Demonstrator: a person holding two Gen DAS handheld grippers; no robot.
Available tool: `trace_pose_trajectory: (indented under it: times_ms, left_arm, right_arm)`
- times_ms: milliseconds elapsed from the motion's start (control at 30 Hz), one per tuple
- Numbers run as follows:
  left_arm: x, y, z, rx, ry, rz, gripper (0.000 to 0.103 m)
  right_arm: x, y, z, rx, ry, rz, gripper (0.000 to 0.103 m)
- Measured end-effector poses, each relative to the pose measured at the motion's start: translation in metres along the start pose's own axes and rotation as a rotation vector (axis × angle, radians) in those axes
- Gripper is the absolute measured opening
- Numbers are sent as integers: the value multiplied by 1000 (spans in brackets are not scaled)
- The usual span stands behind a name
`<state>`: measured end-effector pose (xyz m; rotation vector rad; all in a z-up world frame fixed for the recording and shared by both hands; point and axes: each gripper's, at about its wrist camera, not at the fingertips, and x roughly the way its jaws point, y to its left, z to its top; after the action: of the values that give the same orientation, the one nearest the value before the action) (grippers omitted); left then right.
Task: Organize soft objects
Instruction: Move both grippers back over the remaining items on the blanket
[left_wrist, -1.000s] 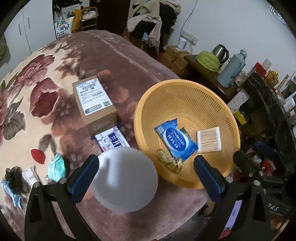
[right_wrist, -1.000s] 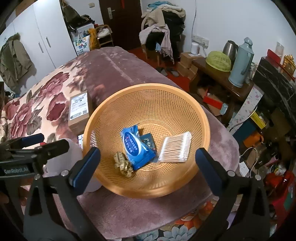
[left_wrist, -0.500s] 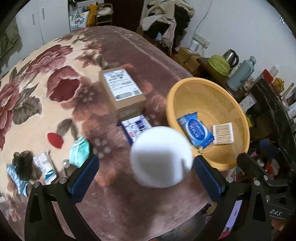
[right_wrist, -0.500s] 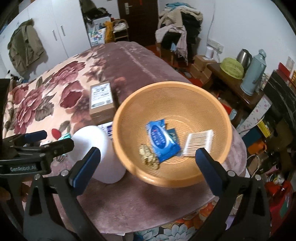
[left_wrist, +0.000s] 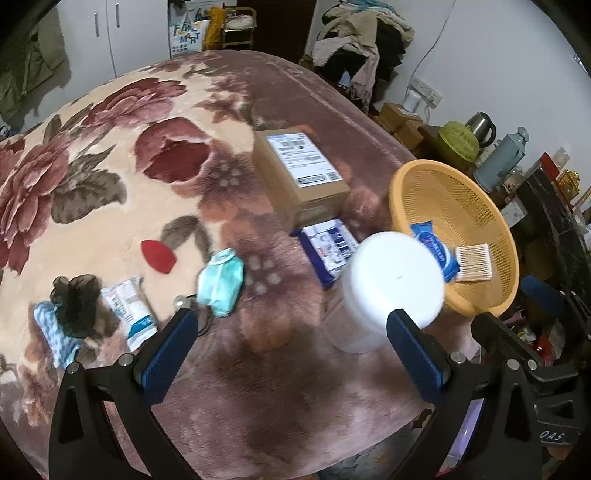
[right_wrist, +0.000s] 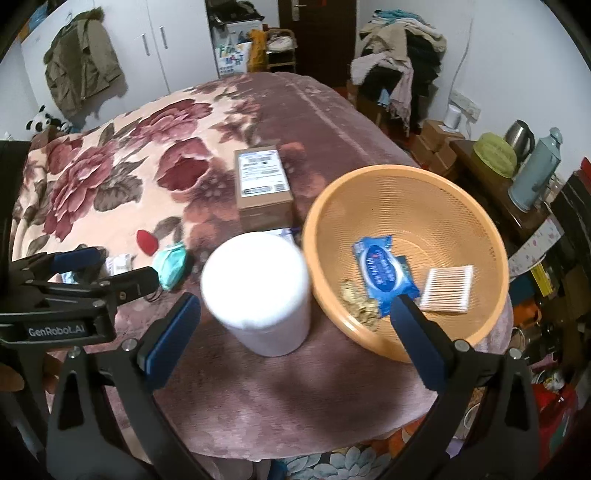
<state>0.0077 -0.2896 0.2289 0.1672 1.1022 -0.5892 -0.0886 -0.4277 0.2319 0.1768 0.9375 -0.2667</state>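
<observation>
An orange mesh basket (left_wrist: 436, 184) (right_wrist: 406, 192) sits at the bed's right edge, holding a blue wipes pack (right_wrist: 384, 273), a cotton swab pack (right_wrist: 448, 284) and a small gold item (right_wrist: 360, 304). A white tub (left_wrist: 391, 284) (right_wrist: 258, 288) stands left of the basket. On the flowered blanket lie a green face mask (left_wrist: 221, 280), a blue-white packet (left_wrist: 328, 247), a white pouch (left_wrist: 127, 306), a black hair net (left_wrist: 75, 302) and a red piece (left_wrist: 159, 253). My left gripper (left_wrist: 291, 354) is open above the blanket. My right gripper (right_wrist: 295, 339) is open, the tub just ahead of it.
A cardboard box (left_wrist: 299, 173) lies behind the blue-white packet. Right of the bed a low table carries a kettle (left_wrist: 480, 127) and a thermos (left_wrist: 502, 158). Clothes are piled on a chair (right_wrist: 399, 70) at the back. The left gripper's body (right_wrist: 74, 291) shows at left in the right wrist view.
Both grippers have pulled back and swung left, so the tub and basket sit further right and smaller. More of the blanket's small items have come into the left wrist view.
</observation>
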Motion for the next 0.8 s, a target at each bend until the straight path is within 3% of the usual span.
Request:
trace_pose_trajectory:
  times_ms: [800]
  left_arm:
    - [2, 110, -45, -131, 11, 61, 102]
  right_arm:
    - [26, 104, -12, -152, 68, 73, 103]
